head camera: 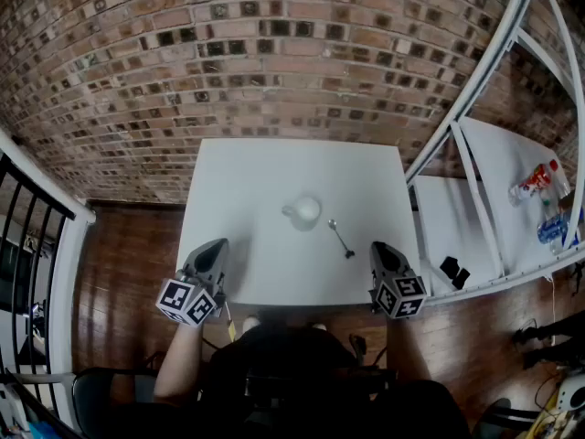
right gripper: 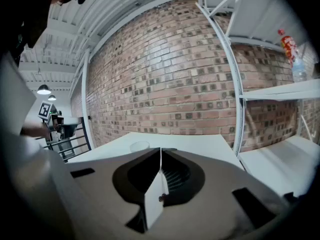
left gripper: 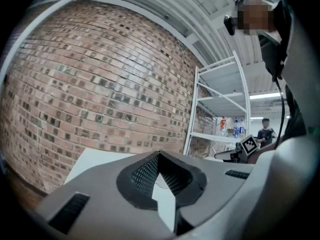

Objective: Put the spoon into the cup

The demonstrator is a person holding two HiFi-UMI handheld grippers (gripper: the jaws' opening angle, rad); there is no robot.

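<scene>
Head view puts the spoon (head camera: pixel 341 238) flat on the white table (head camera: pixel 265 167), just to the right of the cup (head camera: pixel 304 211) but not touching it. Its bowl lies toward the far side and its dark handle end points back toward the right tongs (head camera: pixel 378 247). Both pairs of tongs hover over the near edge of the table, well short of either thing. The right gripper view shows the right tongs closed on nothing, jaws pressed flat together, and the left gripper view shows the left tongs (left gripper: pixel 159 155) closed and empty too. The main risk is probably the pickup: the spoon is thin and lies flush on a smooth top, so jaws that come down too steeply or close off-centre could skid it away or flick it over. Since it sits near the cup, a sideways push may also knock the cup along or tip it, and nothing steadies the cup now. A grip near the heavy bowl end might let the handle swing and miss the rim. The spoon looks like slim, shiny metal, with a small rounded bowl, a narrow neck and a darker tip on the handle. It is small in this view, so finer detail cannot be made out.
</scene>
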